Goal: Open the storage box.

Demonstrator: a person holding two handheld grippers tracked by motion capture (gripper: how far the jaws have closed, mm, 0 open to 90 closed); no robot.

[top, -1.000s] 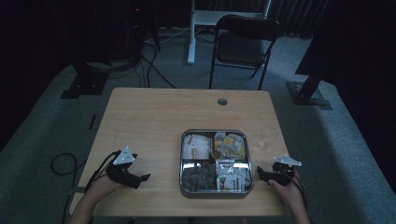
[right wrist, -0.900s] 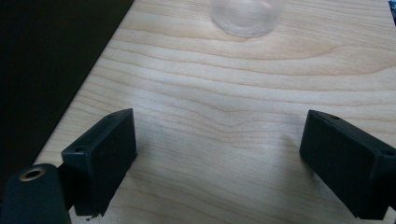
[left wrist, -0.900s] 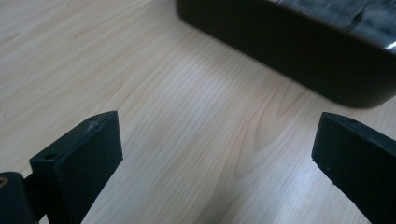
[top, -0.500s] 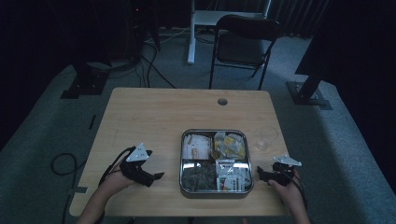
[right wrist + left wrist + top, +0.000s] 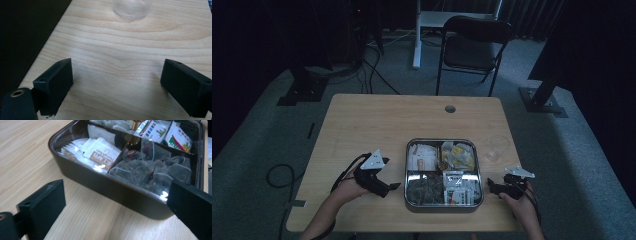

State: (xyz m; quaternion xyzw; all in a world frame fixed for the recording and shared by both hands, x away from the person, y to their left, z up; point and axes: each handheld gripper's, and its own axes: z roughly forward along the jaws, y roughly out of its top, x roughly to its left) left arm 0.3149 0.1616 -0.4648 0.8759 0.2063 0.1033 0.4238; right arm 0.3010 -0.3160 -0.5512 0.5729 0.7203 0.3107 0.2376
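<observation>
- My left tongs (image 5: 393, 187) are spread wide and empty, low over the counter (image 5: 362, 125) just beside the tea-bag box (image 5: 444, 172), aimed at its near-left corner so a reach into it is short.
- The box sits at the counter's near middle; its clear lid (image 5: 150, 160) looks shut over the sachets (image 5: 100, 152) and mesh bags, and it stands in my way.
- My right tongs (image 5: 492, 186) are spread too, holding nothing, just right of the box.
- A clear glass (image 5: 131, 8) stands near, ahead of them.
</observation>
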